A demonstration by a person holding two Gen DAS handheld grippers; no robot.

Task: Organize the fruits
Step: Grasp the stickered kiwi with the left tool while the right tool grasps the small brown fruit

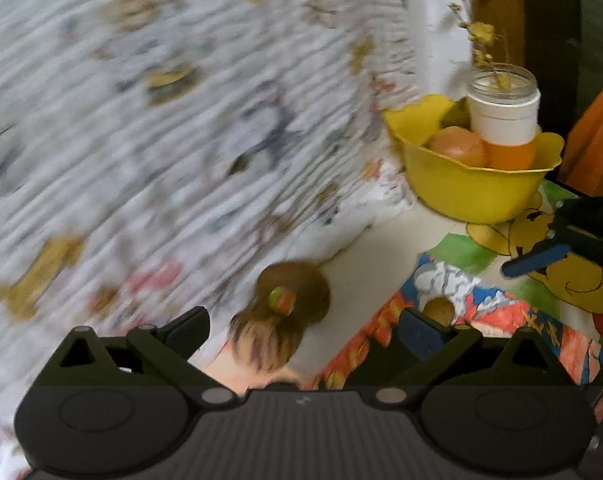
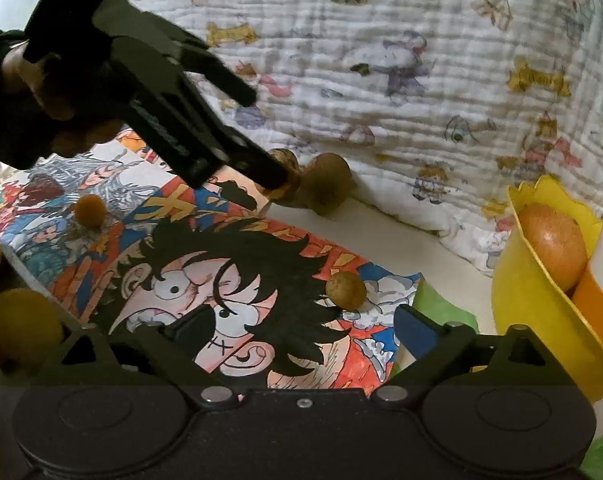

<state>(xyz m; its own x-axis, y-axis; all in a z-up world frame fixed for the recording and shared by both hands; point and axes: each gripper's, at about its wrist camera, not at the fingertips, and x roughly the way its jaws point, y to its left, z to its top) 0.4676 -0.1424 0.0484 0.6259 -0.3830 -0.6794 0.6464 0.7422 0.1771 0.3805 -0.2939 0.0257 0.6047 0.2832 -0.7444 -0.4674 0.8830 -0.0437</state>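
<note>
Kid: The left gripper (image 1: pixel 309 328) and right gripper (image 2: pixel 305 326) are both gaping wide, holding nothing.

Helper: The little brown fruit (image 2: pixel 345 290) is sitting near the yellow bowl (image 2: pixel 541 320), on its left. I'm thinking: squeeze its middle gently.

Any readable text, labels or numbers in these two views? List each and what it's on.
None reads clearly.
cartoon poster: yellow stylised lettering along its upper band, partly hidden; unreadable.
brown fruit's sticker: too blurred to read.
white jar: no label visible.

Yellow bowl (image 2: pixel 533 304), white blanket (image 2: pixel 381 60) with cartoon prints, black-haired manga poster (image 2: pixel 229 264) in red, blue
</note>
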